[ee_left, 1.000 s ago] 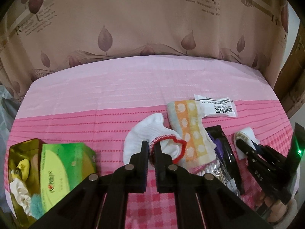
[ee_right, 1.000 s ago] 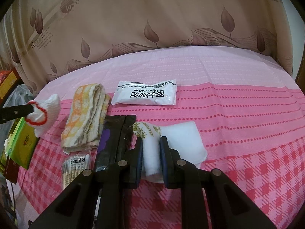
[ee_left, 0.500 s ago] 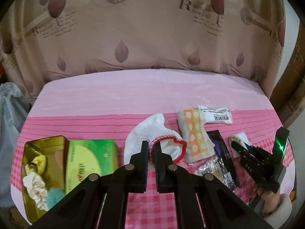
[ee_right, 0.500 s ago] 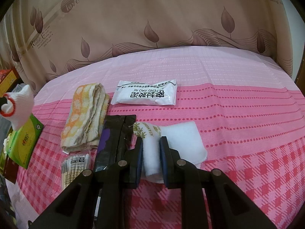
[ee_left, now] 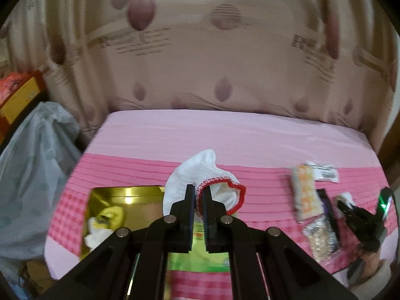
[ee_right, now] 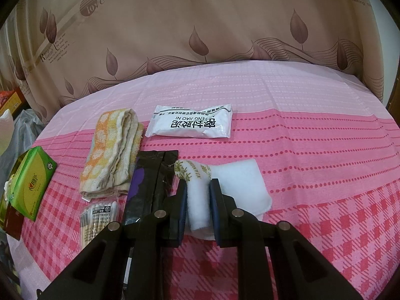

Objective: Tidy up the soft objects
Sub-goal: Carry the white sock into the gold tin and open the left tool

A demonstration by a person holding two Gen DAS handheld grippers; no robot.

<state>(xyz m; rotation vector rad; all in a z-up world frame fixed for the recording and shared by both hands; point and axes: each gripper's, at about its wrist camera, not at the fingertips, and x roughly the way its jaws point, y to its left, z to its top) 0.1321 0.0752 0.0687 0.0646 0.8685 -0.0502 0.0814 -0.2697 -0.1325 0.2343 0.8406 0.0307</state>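
Note:
My left gripper (ee_left: 197, 195) is shut on the red-trimmed cuff of a white knit glove (ee_left: 200, 175) and holds it in the air above the gold tin (ee_left: 125, 192), which has a yellow and a white soft item inside. My right gripper (ee_right: 198, 187) is shut on a folded white cloth (ee_right: 240, 185) with a patterned end, which lies on the pink tablecloth. An orange checked towel (ee_right: 112, 150) lies left of it. The right gripper also shows in the left wrist view (ee_left: 360, 215).
A green tissue box (ee_right: 32, 182) sits beside the tin at the table's left edge. A white sealed packet (ee_right: 192, 125), a black pouch (ee_right: 150, 182) and a cotton swab pack (ee_right: 97, 217) lie near the towel. A grey plastic bag (ee_left: 32, 162) hangs off the left.
My left gripper has carried the glove to the left, from beside the towel to above the gold tin. My right gripper has stayed shut on the white cloth.

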